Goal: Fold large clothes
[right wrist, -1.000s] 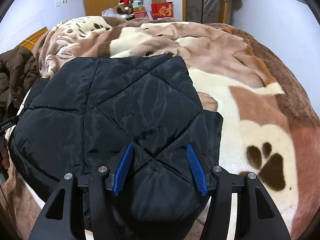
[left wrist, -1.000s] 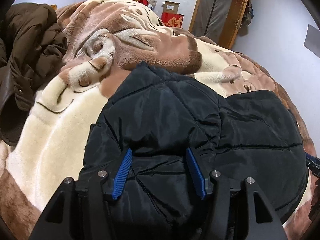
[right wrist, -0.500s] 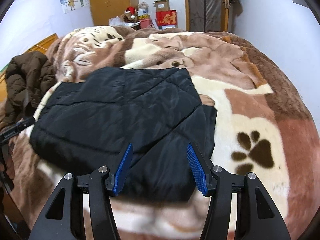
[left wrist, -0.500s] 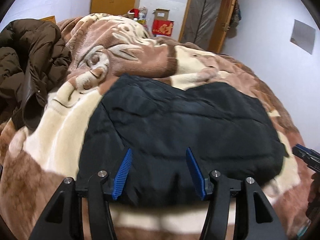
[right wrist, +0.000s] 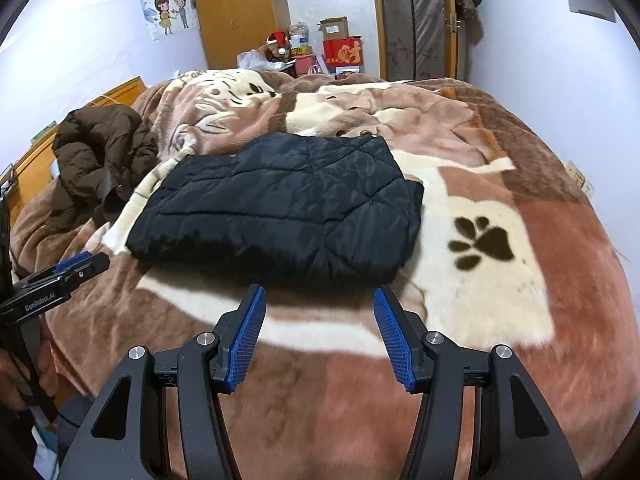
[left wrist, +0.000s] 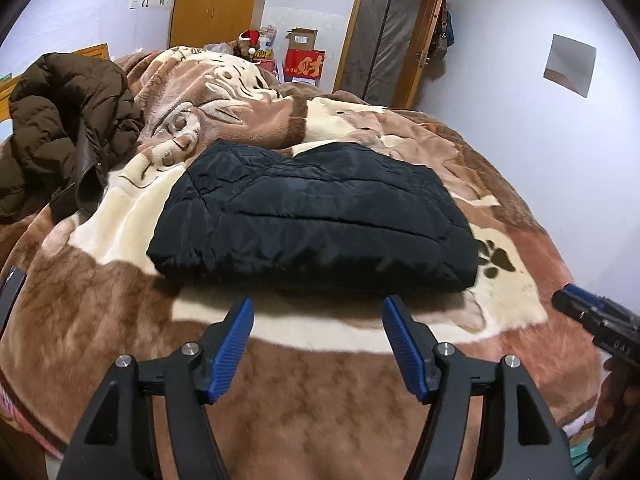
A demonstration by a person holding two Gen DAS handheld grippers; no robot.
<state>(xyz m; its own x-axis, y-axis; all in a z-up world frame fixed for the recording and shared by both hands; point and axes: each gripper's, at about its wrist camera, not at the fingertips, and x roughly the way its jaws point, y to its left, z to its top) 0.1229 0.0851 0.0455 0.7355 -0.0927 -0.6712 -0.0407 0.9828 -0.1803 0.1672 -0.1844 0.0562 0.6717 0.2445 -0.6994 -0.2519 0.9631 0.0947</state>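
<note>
A black quilted jacket (left wrist: 316, 216) (right wrist: 280, 208) lies folded into a flat rectangle in the middle of the bed. My left gripper (left wrist: 318, 308) hovers above the blanket short of the jacket's near edge; its jaws are opening and nothing is between them. My right gripper (right wrist: 318, 296) hangs likewise in front of the jacket's near edge, open and empty. Each gripper shows at the side of the other's view: the right one (left wrist: 592, 312) at the right edge, the left one (right wrist: 60, 276) at the left edge.
A brown puffer coat (left wrist: 64, 128) (right wrist: 100, 160) lies crumpled at the bed's left side. The brown and cream animal-print blanket (left wrist: 280, 380) (right wrist: 520, 280) covers the bed. Boxes (right wrist: 342, 50), a wardrobe (left wrist: 212, 4) and a door (left wrist: 384, 36) stand at the far wall.
Both grippers have pulled back and up from on top of the black jacket, which now lies clear ahead of them on the bed. The left jaws stand wider than before.
</note>
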